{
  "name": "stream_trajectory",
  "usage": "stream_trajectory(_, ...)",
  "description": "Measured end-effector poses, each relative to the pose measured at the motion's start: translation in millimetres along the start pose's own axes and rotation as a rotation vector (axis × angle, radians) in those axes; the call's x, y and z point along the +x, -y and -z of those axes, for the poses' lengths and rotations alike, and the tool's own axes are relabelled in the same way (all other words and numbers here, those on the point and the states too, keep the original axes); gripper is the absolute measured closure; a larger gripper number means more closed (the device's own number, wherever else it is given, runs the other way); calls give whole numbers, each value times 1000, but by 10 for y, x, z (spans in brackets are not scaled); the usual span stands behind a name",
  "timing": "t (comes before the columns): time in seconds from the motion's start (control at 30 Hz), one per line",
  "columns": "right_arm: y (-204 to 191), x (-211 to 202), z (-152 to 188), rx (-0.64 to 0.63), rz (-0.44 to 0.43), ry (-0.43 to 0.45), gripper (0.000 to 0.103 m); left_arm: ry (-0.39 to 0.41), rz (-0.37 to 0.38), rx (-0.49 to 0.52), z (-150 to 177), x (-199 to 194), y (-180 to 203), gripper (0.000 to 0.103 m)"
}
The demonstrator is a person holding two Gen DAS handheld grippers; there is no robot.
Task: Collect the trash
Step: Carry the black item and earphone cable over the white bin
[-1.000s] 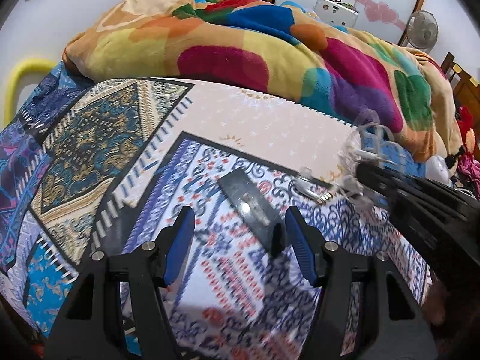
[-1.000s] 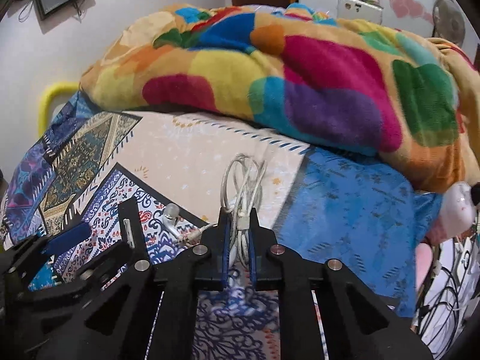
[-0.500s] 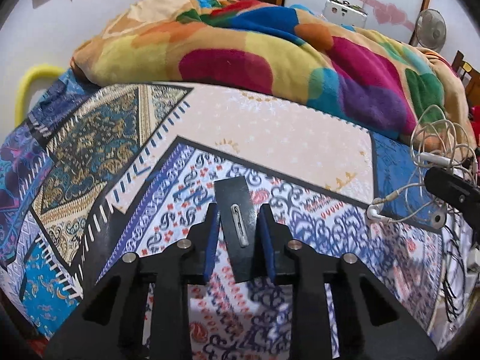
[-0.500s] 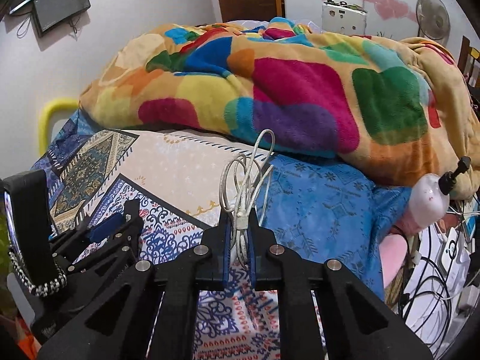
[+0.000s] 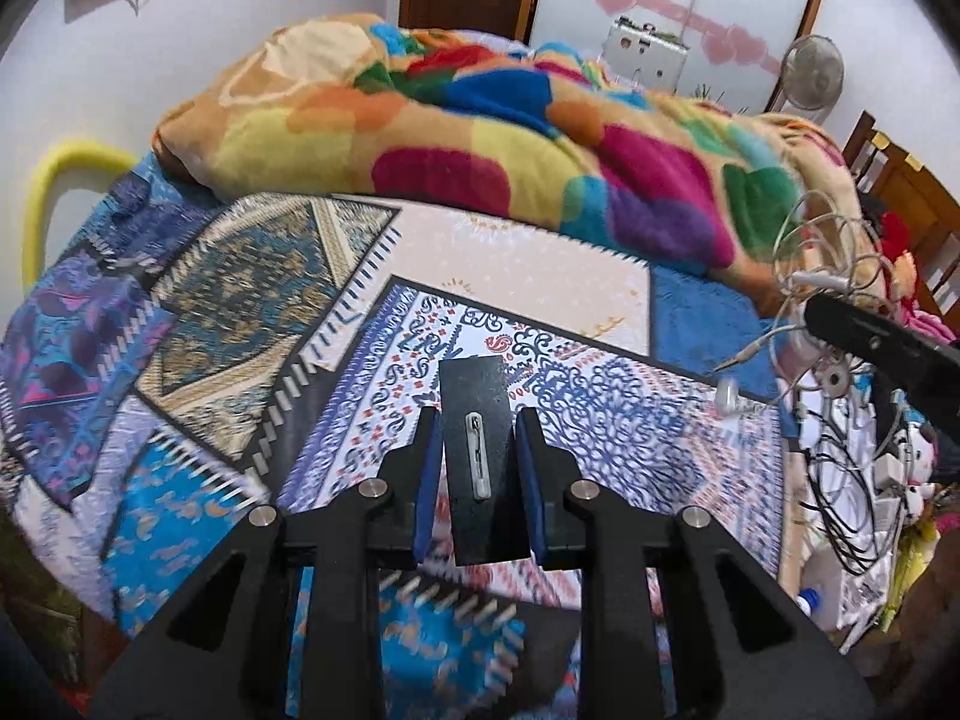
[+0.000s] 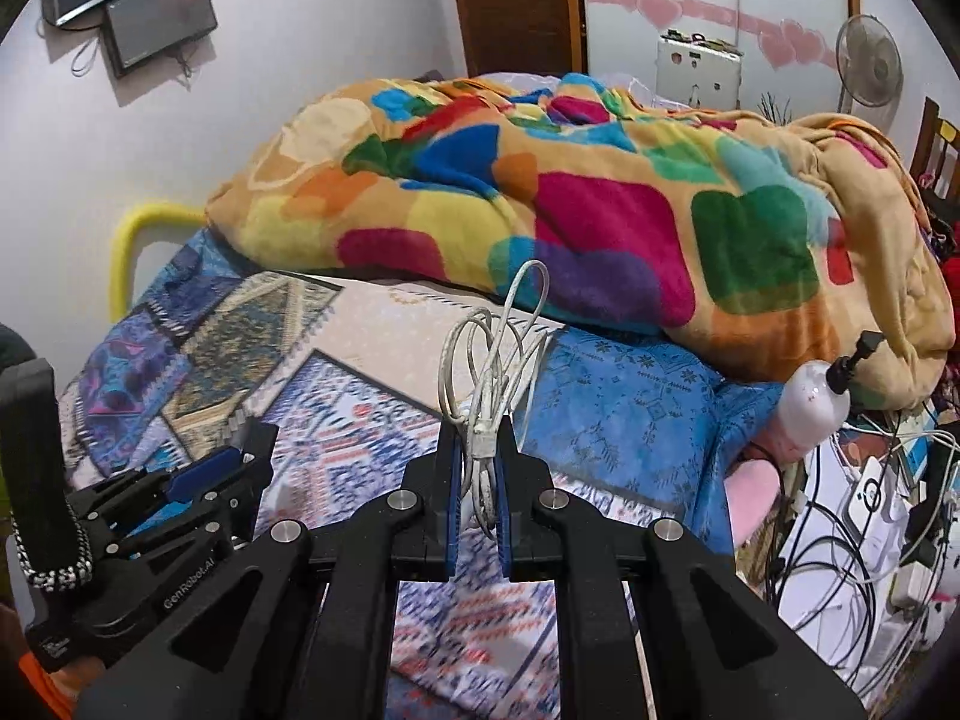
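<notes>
black card with a safety pin [image 5: 480, 456] sits pinched in the left claw [image 5: 480, 474] at lower centre, above the patterned bedsheet [image 5: 600, 276]; the right claw [image 6: 477, 480] grips tangled white earphones [image 6: 492, 372]. pickup looks done; next, both need carrying to a bin, none visible.

Flat black card [image 5: 477, 450] held upright off bed; tangled white earphone cable [image 6: 489, 372] dangling.

White-walled bedroom [image 6: 336, 60], blanket-heaped bed [image 5: 540, 252]
</notes>
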State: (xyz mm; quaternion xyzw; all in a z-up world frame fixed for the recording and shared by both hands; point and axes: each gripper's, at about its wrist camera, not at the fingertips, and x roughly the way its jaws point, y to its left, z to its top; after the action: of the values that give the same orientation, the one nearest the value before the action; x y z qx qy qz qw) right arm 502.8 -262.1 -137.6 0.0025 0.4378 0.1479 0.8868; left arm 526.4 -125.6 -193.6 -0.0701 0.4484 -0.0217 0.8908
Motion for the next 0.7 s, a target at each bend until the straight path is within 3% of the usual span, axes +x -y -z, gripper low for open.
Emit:
stream_trajectory(0.33, -470, -695, 151, -38, -49, 49, 94, 105, -15, -2, 248, -1002, -211, 79)
stream_trajectory(0.7, -1293, -1131, 413, -137, -139, 68, 94, 143, -93, -91, 847, -1880, -915, 79)
